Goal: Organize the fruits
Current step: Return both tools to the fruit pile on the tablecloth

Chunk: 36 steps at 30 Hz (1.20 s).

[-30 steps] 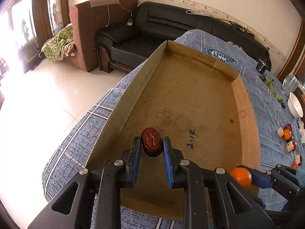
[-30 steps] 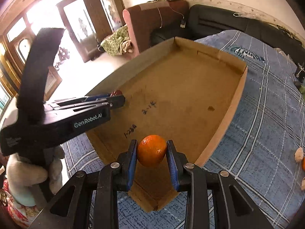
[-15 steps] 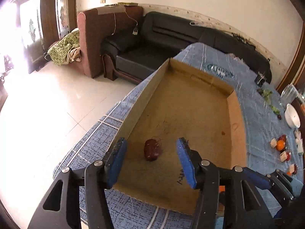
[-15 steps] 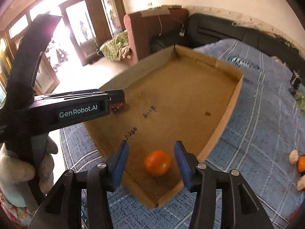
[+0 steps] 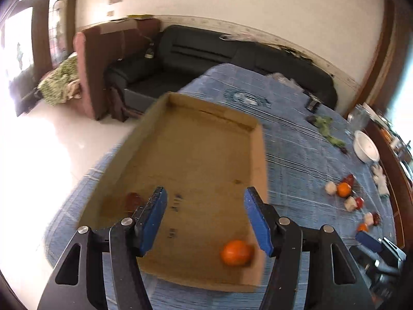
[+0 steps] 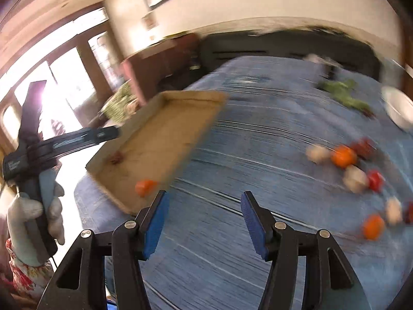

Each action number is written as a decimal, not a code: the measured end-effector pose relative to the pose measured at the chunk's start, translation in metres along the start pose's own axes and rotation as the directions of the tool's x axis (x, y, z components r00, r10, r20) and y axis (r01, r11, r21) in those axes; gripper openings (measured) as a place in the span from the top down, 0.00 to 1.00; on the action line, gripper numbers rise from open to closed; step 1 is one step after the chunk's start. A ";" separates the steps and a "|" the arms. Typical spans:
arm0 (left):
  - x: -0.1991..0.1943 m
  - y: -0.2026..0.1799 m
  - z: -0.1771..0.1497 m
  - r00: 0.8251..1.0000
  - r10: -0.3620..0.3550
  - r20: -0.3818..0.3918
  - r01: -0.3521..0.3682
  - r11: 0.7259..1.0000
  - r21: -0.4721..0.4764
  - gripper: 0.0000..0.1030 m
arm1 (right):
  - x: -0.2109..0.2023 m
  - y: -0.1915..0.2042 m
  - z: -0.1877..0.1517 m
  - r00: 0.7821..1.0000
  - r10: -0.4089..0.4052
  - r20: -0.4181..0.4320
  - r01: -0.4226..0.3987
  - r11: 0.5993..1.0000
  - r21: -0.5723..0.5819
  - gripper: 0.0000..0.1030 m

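Your approach over the blue cloth (image 6: pixel 232 180) beside the cardboard tray (image 5: pixel 258 160) is clear. Scattered fruits (image 6: pixel 343 156) obstruct the cloth's right side; the tray's raised walls border the open tray floor.

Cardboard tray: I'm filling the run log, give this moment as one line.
left gripper: opening, empty | right gripper: opening, empty | cardboard tray: orange, dark red fruit inside | tablecloth: more fruit

Orange (image 5: pixel 236 256) & dark red fruit (image 5: pixel 133 199) lie in cardboard tray (image 5: pixel 259 155).
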State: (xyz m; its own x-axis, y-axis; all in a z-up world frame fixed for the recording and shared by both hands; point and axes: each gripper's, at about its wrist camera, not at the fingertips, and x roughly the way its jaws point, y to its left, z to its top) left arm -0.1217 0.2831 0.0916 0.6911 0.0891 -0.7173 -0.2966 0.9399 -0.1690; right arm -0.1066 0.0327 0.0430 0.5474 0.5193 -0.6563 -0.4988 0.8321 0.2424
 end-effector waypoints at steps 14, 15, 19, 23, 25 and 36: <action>0.037 -0.149 -0.034 0.971 -0.180 -0.157 0.216 0.944 0.252 0.34 | -0.084 -0.167 -0.051 0.955 -0.295 0.004 0.279 0.906 0.320 0.38; 0.037 -0.157 -0.036 0.969 -0.186 -0.163 0.224 0.939 0.259 0.34 | -0.083 -0.172 -0.050 0.956 -0.294 0.004 0.277 0.904 0.325 0.38; 0.043 -0.186 -0.051 0.950 -0.230 -0.212 0.286 0.912 0.294 0.34 | -0.076 -0.178 -0.046 0.968 -0.253 0.008 0.235 0.911 0.340 0.38; 0.054 -0.209 -0.057 0.948 -0.222 -0.228 0.290 0.896 0.336 0.34 | -0.065 -0.176 -0.035 0.973 -0.231 0.011 0.215 0.921 0.326 0.38; 0.061 -0.219 -0.053 0.942 -0.238 -0.238 0.308 0.892 0.330 0.34 | -0.058 -0.176 -0.027 0.970 -0.245 0.015 0.229 0.925 0.305 0.38; 0.116 -0.279 -0.049 0.880 -0.359 -0.310 0.450 0.838 0.309 0.46 | -0.030 -0.205 -0.012 0.967 -0.254 0.011 0.234 0.908 0.348 0.49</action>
State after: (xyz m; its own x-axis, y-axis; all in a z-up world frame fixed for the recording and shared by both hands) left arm 0.0089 0.0152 0.0230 0.5106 -0.3611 -0.7803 0.2664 0.9293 -0.2557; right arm -0.0292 -0.1557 0.0044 0.6636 0.2932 -0.6882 -0.0905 0.9447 0.3153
